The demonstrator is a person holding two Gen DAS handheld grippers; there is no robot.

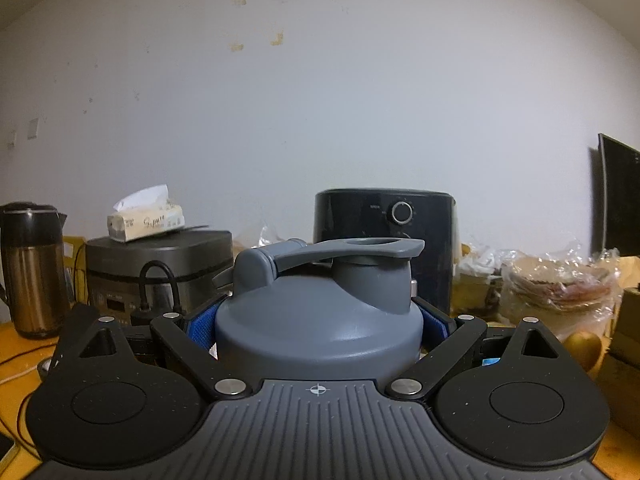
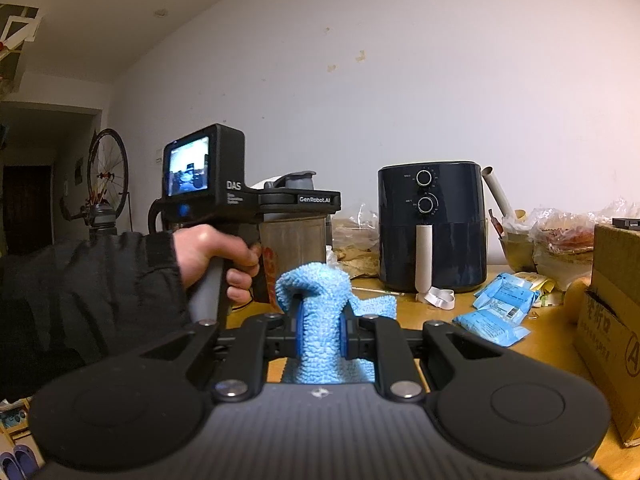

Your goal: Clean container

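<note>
A container with a grey flip-top lid point(image 1: 316, 304) sits between the blue pads of my left gripper point(image 1: 319, 330), which is shut on it just below the lid. In the right wrist view the same container point(image 2: 294, 240) shows a cloudy body, held upright above the table by the left gripper point(image 2: 316, 200), with a hand point(image 2: 216, 252) in a dark sleeve on the grip. My right gripper point(image 2: 322, 330) is shut on a light blue microfibre cloth point(image 2: 316, 288), bunched above the pads. The cloth is to the right of the container and closer to my camera, not touching it.
A dark air fryer point(image 2: 432, 224) stands at the back of the wooden table point(image 2: 540, 352). Blue packets point(image 2: 500, 308), plastic-wrapped food point(image 2: 560, 236) and a cardboard box point(image 2: 612, 320) crowd the right. A rice cooker point(image 1: 160, 264) with a tissue pack point(image 1: 146, 220) and a kettle point(image 1: 32, 268) stand on the left.
</note>
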